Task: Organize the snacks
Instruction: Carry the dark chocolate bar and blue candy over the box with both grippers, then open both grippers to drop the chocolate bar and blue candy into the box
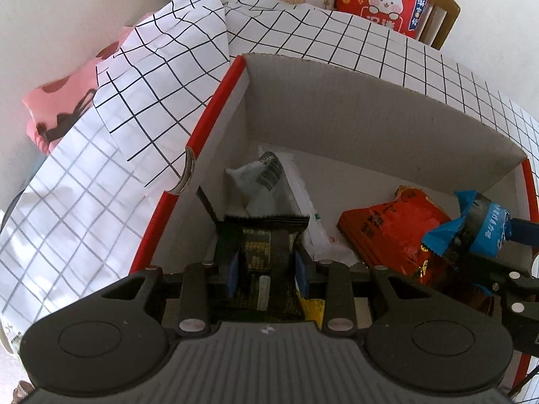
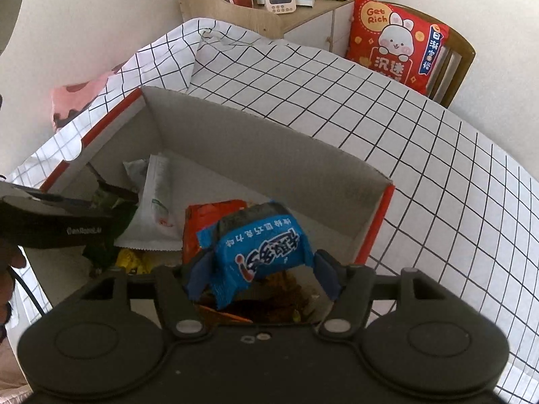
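The left gripper (image 1: 267, 271) has its blue-padded fingers (image 1: 233, 274) clamped on a crinkly black snack packet (image 1: 266, 245); the right gripper (image 2: 261, 274) pinches a glossy blue wrapped snack (image 2: 261, 247). Both hang inside the corrugated cardboard box (image 2: 269, 155) with red edges, above a red foil packet (image 1: 387, 232) and white sachet (image 2: 156, 208). Around it spreads a grid-patterned cloth (image 2: 421, 155); a red rabbit cushion (image 2: 397, 43) sits well apart.

Soft, even daylight, mild shadows, sharp focus, strong fisheye bending at edges.

Black packet (image 1: 267, 245) between left fingers (image 1: 233, 271) — over box (image 1: 337, 107)
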`<state>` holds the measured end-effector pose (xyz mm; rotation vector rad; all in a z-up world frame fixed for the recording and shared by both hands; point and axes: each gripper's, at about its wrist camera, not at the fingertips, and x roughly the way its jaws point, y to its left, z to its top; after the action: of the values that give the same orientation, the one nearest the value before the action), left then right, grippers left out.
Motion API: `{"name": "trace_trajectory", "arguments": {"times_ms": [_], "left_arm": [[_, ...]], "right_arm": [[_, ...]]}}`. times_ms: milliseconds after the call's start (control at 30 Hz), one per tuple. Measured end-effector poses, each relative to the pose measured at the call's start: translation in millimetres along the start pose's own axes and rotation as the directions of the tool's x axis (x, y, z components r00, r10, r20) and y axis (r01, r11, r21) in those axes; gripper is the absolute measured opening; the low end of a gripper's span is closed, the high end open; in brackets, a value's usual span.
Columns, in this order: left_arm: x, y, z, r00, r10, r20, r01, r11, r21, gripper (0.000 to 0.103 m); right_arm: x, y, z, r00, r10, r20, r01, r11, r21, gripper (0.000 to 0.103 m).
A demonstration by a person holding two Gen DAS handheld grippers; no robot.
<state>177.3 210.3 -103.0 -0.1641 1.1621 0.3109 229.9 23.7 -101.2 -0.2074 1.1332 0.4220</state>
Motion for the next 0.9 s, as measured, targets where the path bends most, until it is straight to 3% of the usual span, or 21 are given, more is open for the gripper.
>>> {"name": "trace_trajectory", "arguments": {"times_ms": [67,200,333,567,900], "left_arm": [[-3.7,0.1,-1.7,1.000,-0.003,0.012,0.003,1.000,-0.002,0.042],[-12.8,0.9,-4.7,0.999,-0.011,0.038,0.011,1.000,0.008,0.043],[-29.5,1.6,-11.8,0.996,-0.038,0.083,0.037,0.999,0.006,0.057],[-63.9,1.4,-27.0,0.983,-0.070,0.169,0.068,0.997,0.022,0.058],[-111.6,-5.3,-50.0,0.958,-0.102,0.267,0.094,0.995,0.042,0.059]], "right_arm": [[-2.9,-1.0,-0.6,1.000,0.006,0.005,-0.006,1.000,0.012,0.072],[-10.4,2.7,-2.8,1.000,0.021,0.022,-0.022,1.000,0.014,0.078],[-23.7,4.4,-6.2,0.997,0.051,0.052,-0.052,0.998,0.025,0.081],[-57.6,2.4,-18.6,0.982,0.124,0.144,-0.132,0.990,0.045,0.091],[-110.0,-4.4,-42.4,0.948,0.157,0.276,-0.179,0.982,0.056,0.100]]}}
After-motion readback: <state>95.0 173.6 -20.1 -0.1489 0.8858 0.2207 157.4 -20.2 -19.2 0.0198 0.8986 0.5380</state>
